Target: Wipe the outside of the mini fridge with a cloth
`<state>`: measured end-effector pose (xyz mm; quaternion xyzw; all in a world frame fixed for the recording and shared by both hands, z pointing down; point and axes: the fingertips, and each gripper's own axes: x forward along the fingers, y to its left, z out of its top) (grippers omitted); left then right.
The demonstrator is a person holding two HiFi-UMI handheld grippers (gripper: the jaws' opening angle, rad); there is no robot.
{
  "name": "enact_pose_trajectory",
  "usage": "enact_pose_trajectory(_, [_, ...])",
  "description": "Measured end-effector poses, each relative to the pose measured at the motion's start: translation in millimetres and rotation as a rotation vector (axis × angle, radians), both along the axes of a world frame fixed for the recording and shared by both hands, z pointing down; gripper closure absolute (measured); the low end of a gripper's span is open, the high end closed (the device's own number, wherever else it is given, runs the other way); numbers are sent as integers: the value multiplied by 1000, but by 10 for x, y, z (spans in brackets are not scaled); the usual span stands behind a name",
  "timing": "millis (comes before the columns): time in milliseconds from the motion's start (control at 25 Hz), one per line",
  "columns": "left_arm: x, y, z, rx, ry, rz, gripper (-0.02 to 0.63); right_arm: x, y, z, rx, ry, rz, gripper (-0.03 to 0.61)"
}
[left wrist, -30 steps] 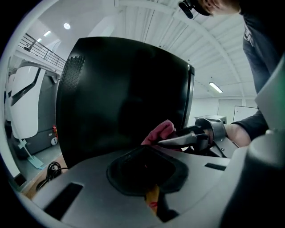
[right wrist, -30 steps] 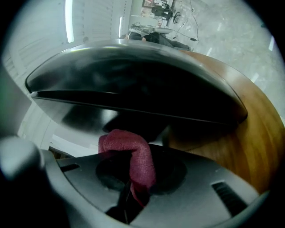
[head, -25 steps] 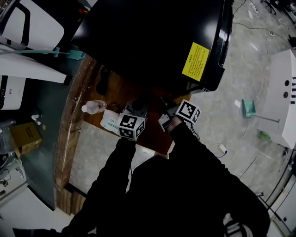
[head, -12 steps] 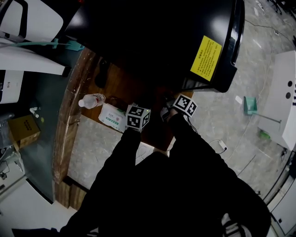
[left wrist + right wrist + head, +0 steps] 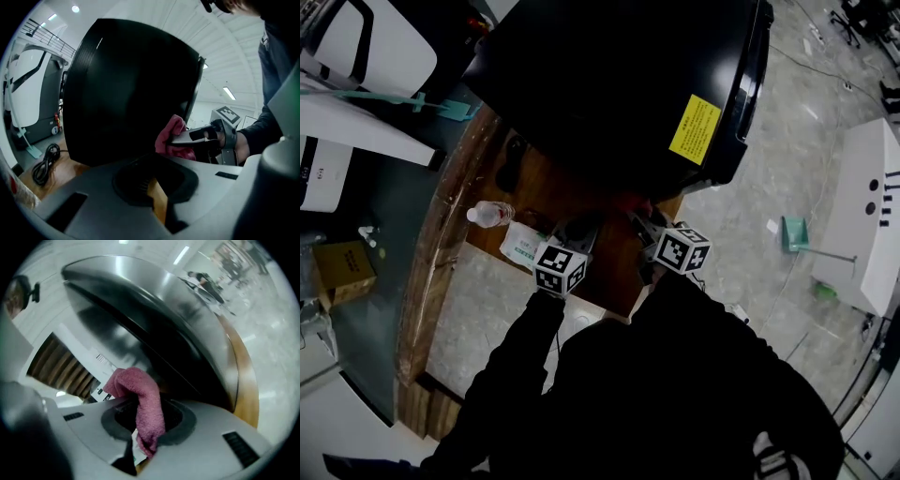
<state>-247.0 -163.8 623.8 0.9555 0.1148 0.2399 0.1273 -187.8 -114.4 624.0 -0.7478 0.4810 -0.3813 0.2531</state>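
Two grippers work at one black mini fridge [image 5: 619, 84] standing on a wooden table [image 5: 546, 192]. The right gripper [image 5: 645, 228] clamps the single pink cloth [image 5: 145, 399] at the fridge's lower side. The left gripper [image 5: 574, 234] has its jaws nearly together and holds nothing.

head view looks steeply down; both gripper views closely face the mini fridge [image 5: 609, 84]

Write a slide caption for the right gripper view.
Right gripper holding a pink cloth close to the mini fridge.
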Motion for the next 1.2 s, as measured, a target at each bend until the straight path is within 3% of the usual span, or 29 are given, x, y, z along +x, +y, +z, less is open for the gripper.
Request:
enact_pose_trajectory(160, [-242, 76, -735, 48, 132, 9, 607, -103, 133, -942, -40, 428, -89, 503])
enact_pose_trajectory(240, [-405, 169, -1043, 58, 193, 13, 607, -268, 197, -1258, -50, 564, -121, 503])
enact_pose_trajectory(320, [-577, 284, -1333, 70, 248, 21, 607, -479, 260, -1495, -46, 637, -158, 503])
enact_pose_trajectory(640, [-1079, 569, -1961, 101, 365, 12, 607, -1140, 472, -2054, 27, 728, -248, 506])
enact_pose_trajectory(920, [-1277, 607, -1943, 56, 358, -11, 607, -1422, 560, -1977, 27, 696, -284, 505])
enact_pose_trajectory(1200, [-1457, 467, -1817, 104, 324, -47, 607, -1505, 551, -1961, 44, 647, -288, 505])
